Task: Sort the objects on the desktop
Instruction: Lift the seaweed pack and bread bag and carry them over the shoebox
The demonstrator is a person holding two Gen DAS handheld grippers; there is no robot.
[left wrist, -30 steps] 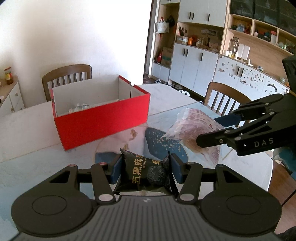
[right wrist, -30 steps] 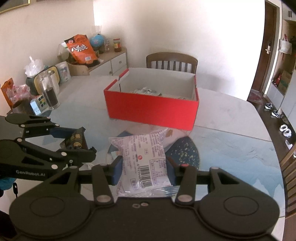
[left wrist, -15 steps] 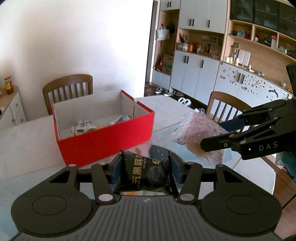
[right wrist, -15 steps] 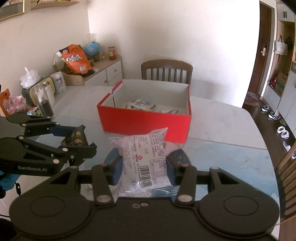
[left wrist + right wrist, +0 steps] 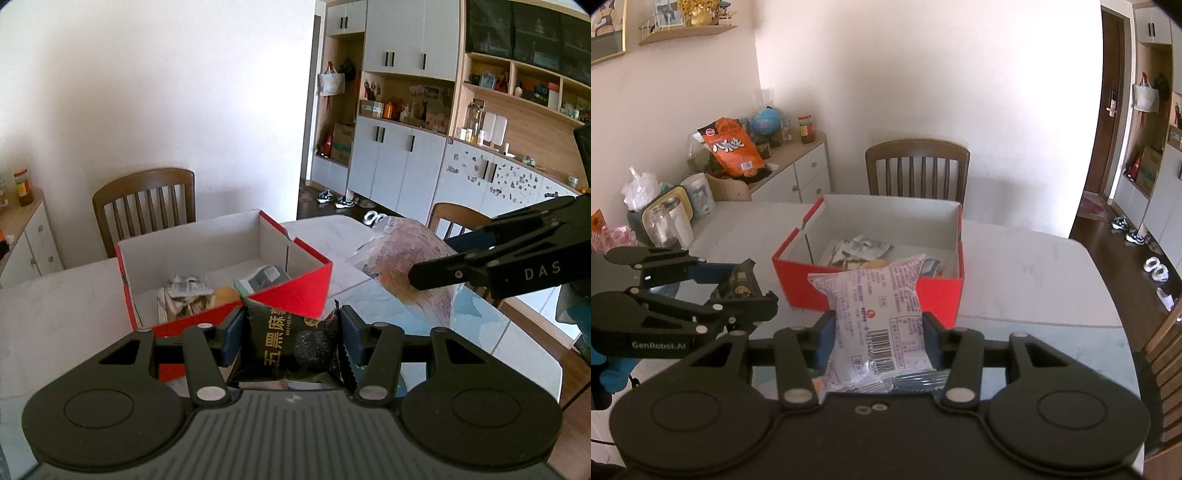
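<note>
Nearest in the left wrist view: left gripper (image 5: pixel 291 334), jaws clenched on a black packet (image 5: pixel 291 343), packet upright between the blue pads, gold lettering facing the lens. Nearest in the right wrist view: right gripper (image 5: pixel 879 338), jaws clenched on a white packet (image 5: pixel 875 310), barcode end toward the camera, long axis running forward along the fingers, top edge reaching up across the box's near wall. Both packets off the surface (image 5: pixel 1027 280), carried side by side, left gripper showing at the right one's left flank with the dark packet pinched sideways.

Just beyond both: red box (image 5: pixel 295 291), open-topped, white inside, already holding crumpled wrappers (image 5: pixel 188 288) and a few small packs. From the left gripper, box ahead and slightly to the left, near red wall right behind the packet. From the right gripper, box straight ahead, mouth centred over the packet. Probably the carry-to-box step, release not yet due: both packets short of the rim, neither over the opening. Little to choose in nearness; right gripper better lined up, left needing a small swing toward the box. Longer white packet likely to need its axis laid along the box's length to drop clear of the wall.

Farther back: a chair (image 5: pixel 918 170) behind the box, sideboard with jars and an orange bag (image 5: pixel 729 147) at left, cupboards along the far wall.
</note>
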